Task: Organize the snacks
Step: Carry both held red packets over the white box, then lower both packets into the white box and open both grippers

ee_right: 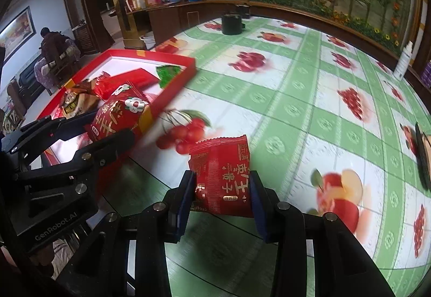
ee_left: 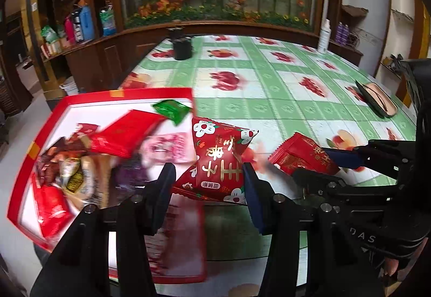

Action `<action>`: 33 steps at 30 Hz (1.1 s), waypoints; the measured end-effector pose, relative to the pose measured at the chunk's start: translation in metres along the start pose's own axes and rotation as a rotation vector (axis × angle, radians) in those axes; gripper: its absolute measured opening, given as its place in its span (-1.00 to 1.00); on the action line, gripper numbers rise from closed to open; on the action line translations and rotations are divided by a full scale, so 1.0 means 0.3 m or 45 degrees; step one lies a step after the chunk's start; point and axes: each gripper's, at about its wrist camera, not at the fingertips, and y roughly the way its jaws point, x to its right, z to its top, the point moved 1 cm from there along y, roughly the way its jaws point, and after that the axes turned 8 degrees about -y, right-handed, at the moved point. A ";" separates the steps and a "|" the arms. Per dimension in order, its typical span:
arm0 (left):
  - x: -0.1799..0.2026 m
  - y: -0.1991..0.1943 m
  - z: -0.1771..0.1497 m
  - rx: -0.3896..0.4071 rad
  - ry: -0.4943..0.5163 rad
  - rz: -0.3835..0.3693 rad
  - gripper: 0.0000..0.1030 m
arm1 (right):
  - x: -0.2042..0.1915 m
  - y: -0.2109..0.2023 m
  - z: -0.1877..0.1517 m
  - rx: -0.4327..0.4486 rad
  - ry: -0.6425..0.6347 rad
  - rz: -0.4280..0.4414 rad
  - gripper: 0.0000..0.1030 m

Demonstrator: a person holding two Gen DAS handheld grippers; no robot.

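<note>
The left gripper (ee_left: 208, 175) is closed on a red snack packet with white flowers (ee_left: 219, 159), its pads pressing the two side edges. The right gripper (ee_right: 222, 193) is closed in the same way on a plain red snack packet (ee_right: 222, 175). Neither gripper is fully shut, because a packet fills each gap. Both packets hang above the tablecloth (ee_right: 296, 97), clear of it.

The red box (ee_left: 80, 100) with other snacks lies ahead and to the left of the left gripper, and further to the left of the right one. I judge that the step is to carry both packets into this box. To do it well, bring each packet over the near rim before opening, lower it close to the snacks, and release one side at a time so the tools do not collide.

Each packet has its long axis pointing forward, away from its gripper, with the far seam raised and the printed face upward.
</note>
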 end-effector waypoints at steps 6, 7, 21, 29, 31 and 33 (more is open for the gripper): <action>-0.100 -0.013 0.015 0.031 -0.055 0.051 -0.06 | -0.082 0.011 0.080 0.038 -0.039 0.020 -0.21; -0.112 -0.015 0.016 0.037 -0.061 0.061 -0.06 | -0.090 0.013 0.088 0.043 -0.044 0.025 -0.21; -0.313 -0.060 0.021 0.095 -0.157 0.178 -0.06 | -0.267 0.066 0.204 0.088 -0.105 0.115 -0.21; -0.382 -0.073 0.040 0.119 -0.185 0.219 -0.06 | -0.334 0.085 0.250 0.098 -0.130 0.153 -0.21; -0.398 -0.072 0.046 0.123 -0.190 0.226 -0.06 | -0.350 0.091 0.263 0.100 -0.138 0.160 -0.21; -0.410 -0.071 0.053 0.128 -0.190 0.234 -0.06 | -0.363 0.092 0.270 0.101 -0.143 0.165 -0.21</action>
